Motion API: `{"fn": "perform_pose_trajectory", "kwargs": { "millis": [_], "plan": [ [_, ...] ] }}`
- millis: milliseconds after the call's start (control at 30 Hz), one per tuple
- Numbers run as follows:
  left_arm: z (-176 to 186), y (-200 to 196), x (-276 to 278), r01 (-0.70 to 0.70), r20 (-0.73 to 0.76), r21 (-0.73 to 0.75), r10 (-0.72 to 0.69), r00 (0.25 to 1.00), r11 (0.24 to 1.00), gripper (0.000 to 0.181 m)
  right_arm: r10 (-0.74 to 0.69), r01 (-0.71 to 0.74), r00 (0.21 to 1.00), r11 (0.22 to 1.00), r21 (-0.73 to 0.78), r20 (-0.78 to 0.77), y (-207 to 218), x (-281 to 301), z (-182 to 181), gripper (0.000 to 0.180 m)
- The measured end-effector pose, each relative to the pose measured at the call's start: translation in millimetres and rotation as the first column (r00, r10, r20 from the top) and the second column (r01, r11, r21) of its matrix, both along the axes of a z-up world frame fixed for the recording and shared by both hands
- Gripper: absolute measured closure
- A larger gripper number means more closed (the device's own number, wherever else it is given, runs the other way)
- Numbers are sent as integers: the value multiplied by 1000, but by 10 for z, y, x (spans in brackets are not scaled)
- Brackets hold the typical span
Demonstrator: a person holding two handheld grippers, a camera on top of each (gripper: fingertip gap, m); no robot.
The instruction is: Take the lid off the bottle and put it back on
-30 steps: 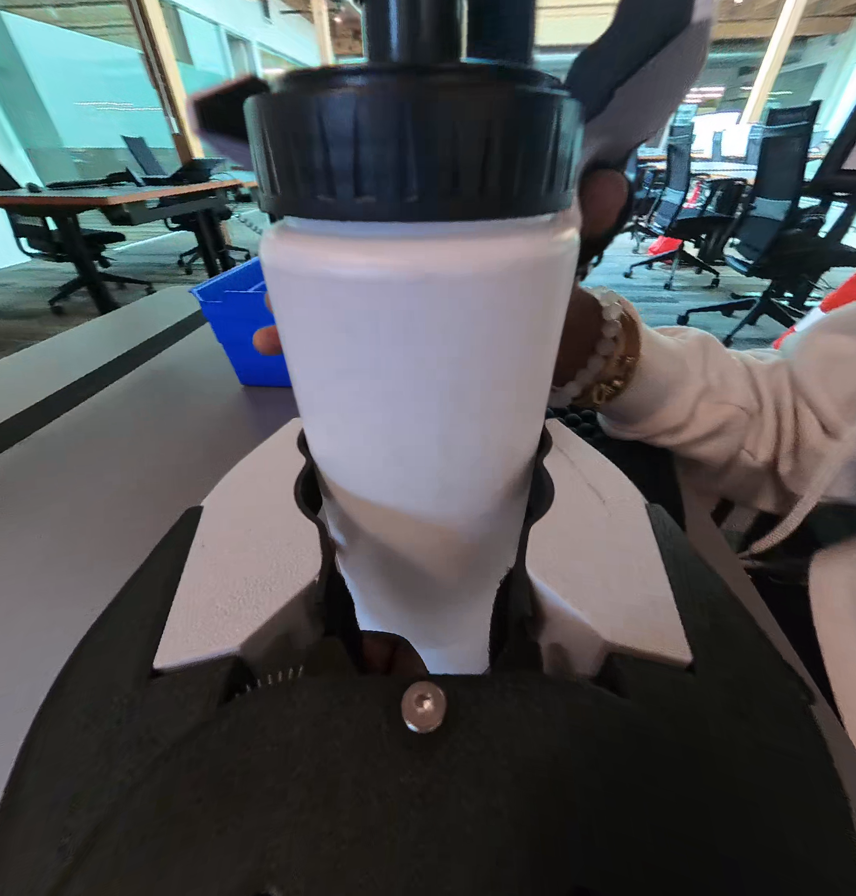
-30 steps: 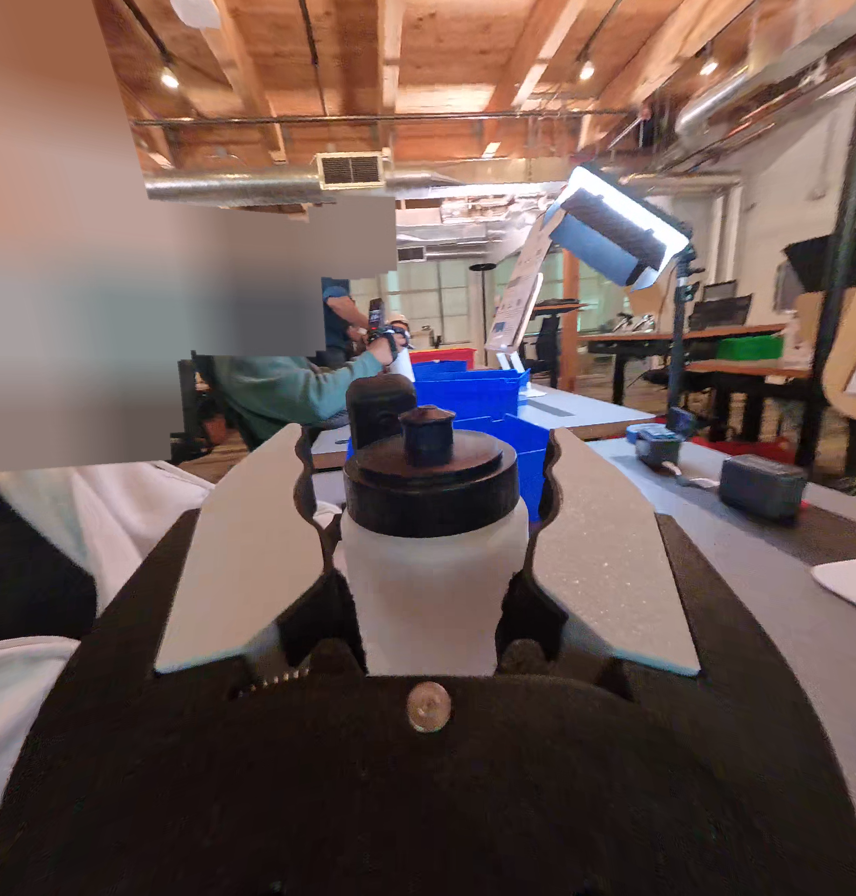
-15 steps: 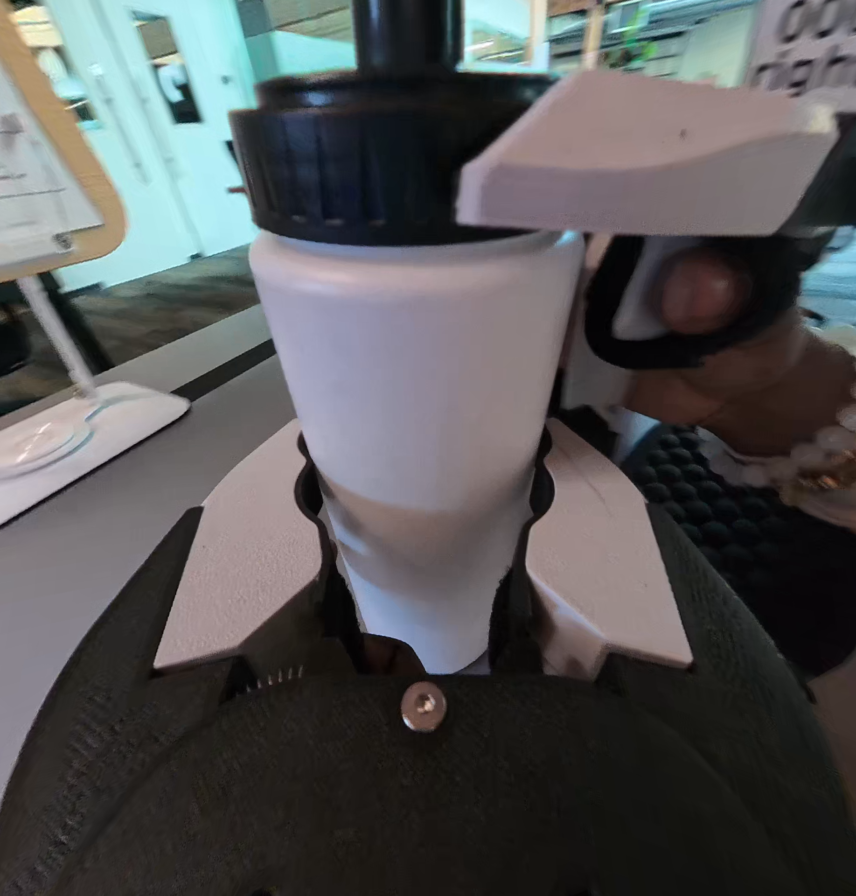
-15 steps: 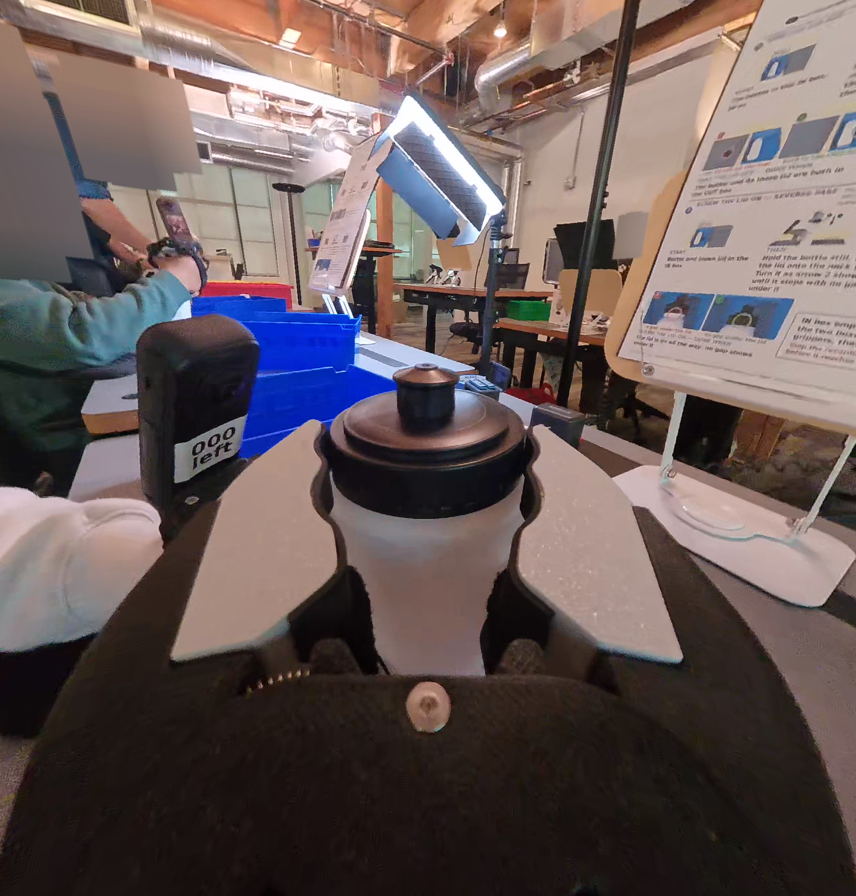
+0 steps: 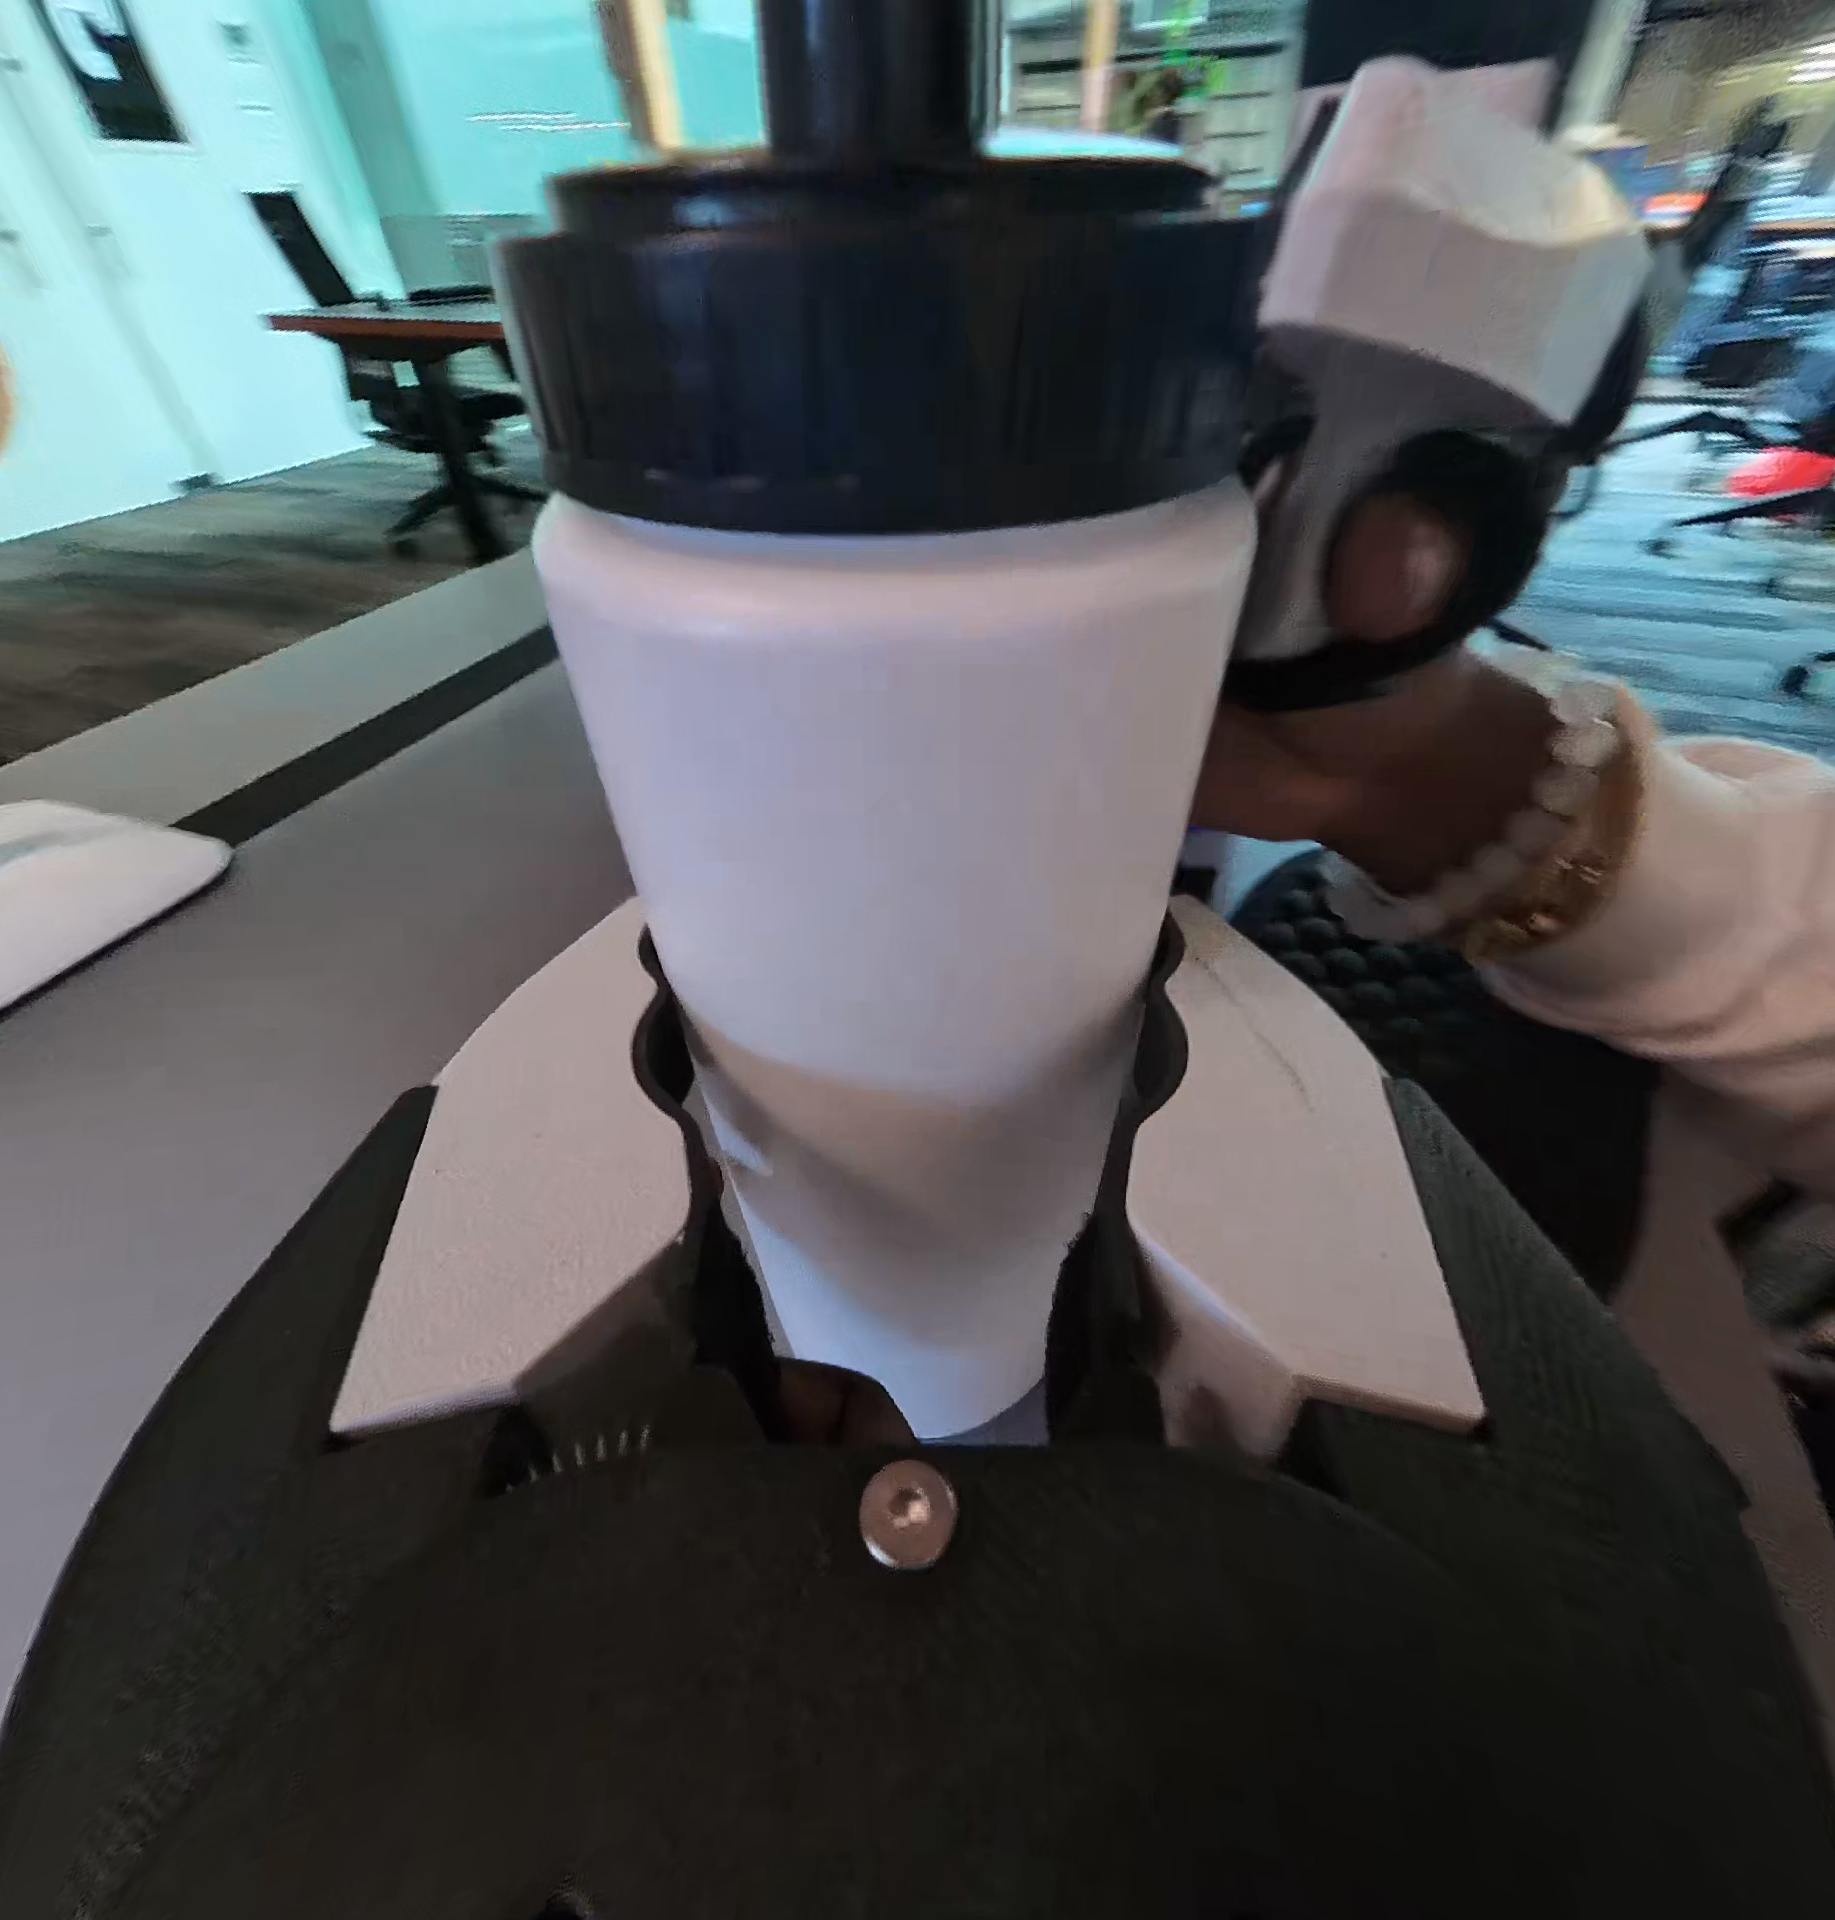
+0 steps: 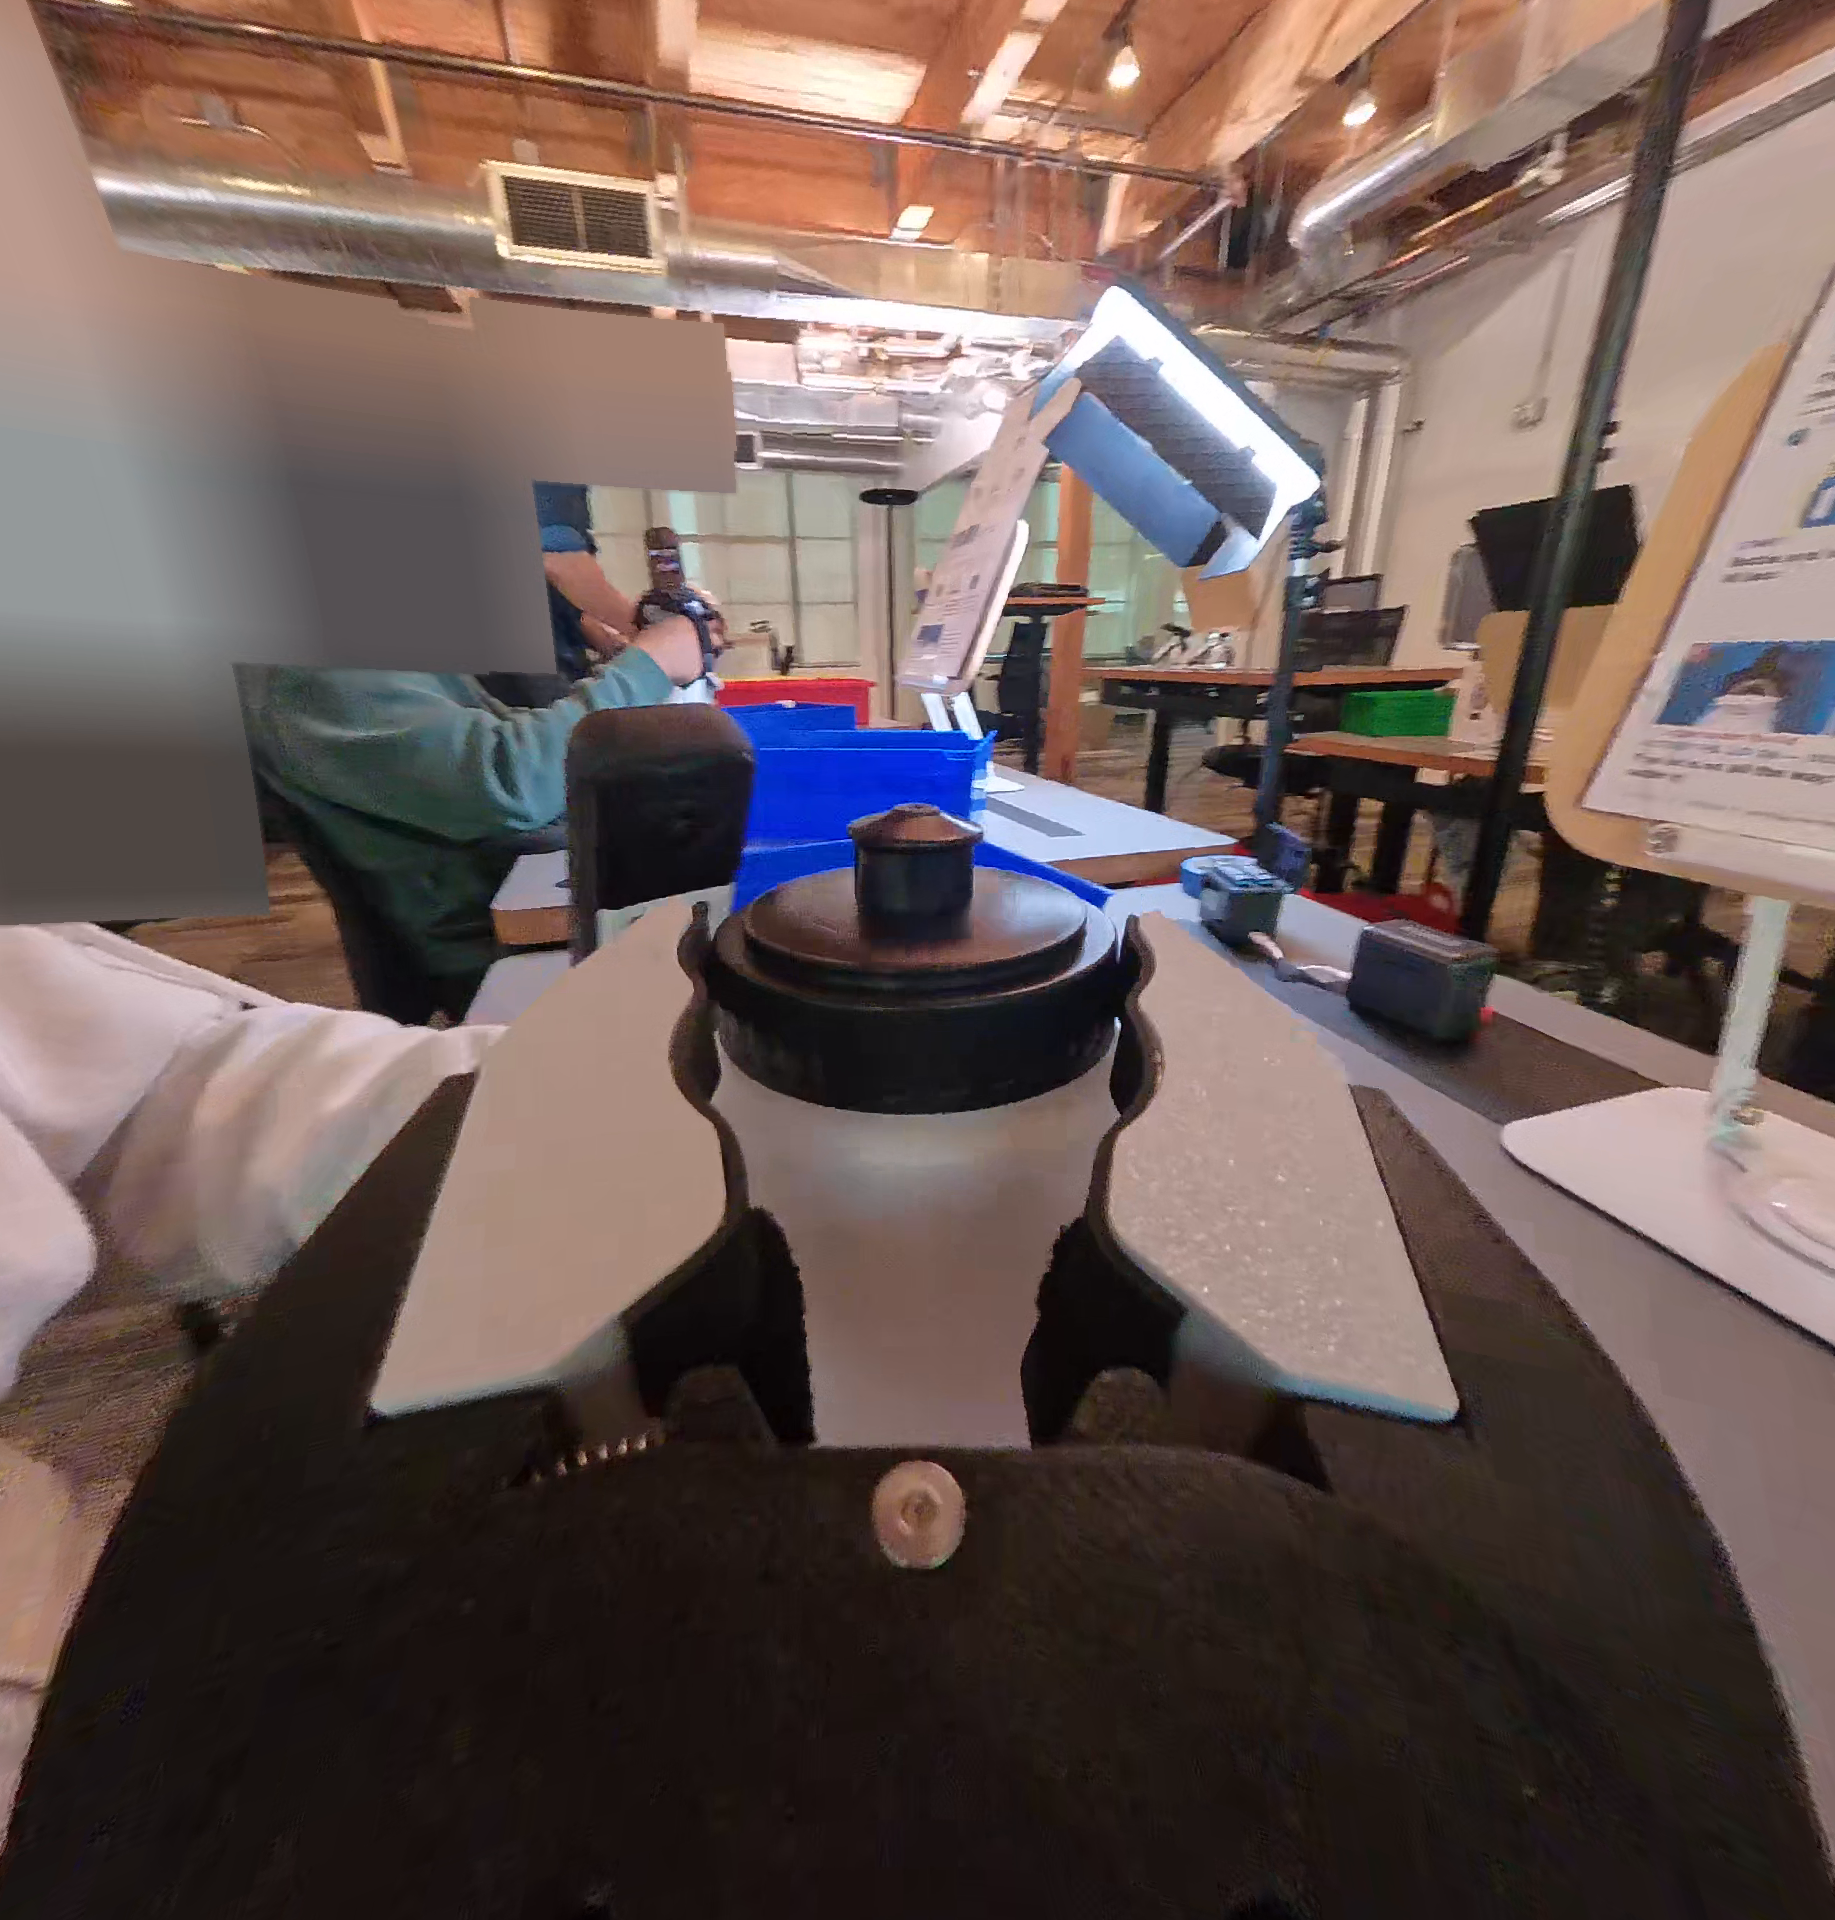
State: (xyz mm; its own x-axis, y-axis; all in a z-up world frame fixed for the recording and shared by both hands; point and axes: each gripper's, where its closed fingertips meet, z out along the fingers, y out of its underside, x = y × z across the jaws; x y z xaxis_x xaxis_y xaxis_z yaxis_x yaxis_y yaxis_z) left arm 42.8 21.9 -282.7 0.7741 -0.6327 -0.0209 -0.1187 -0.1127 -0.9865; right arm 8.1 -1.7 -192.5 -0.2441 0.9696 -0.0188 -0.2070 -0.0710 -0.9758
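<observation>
Bottle (image 5: 892, 790) stands upright above the grey table (image 5: 269, 987), my left gripper (image 5: 908, 1039) clamped round its white body, my right gripper (image 6: 913, 997) level, pinching the black lid (image 6: 913, 987) seated on top.

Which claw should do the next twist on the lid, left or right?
Right. The right claw already has its fingers around the black lid, while the left claw is clamped low on the white bottle body, better suited to steadying it.
</observation>
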Motion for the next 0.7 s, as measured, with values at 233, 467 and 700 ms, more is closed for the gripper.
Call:
{"fn": "perform_pose_trajectory", "kwargs": {
  "millis": [233,467,700],
  "plan": [
    [7,95,-140,-141,-28,6,141,990,990,95,-222,222,975,969,109,-20,71,-38,32,109],
    [-23,-226,154,229,-19,-51,-230,973,972,95,132,-134,988,991,-12,-82,-130,89,116,92],
    [-24,-238,174,217,-28,-61,-219,975,974,95,186,-188,980,982,34,69,-250,61,-71,102]
  ]
}}
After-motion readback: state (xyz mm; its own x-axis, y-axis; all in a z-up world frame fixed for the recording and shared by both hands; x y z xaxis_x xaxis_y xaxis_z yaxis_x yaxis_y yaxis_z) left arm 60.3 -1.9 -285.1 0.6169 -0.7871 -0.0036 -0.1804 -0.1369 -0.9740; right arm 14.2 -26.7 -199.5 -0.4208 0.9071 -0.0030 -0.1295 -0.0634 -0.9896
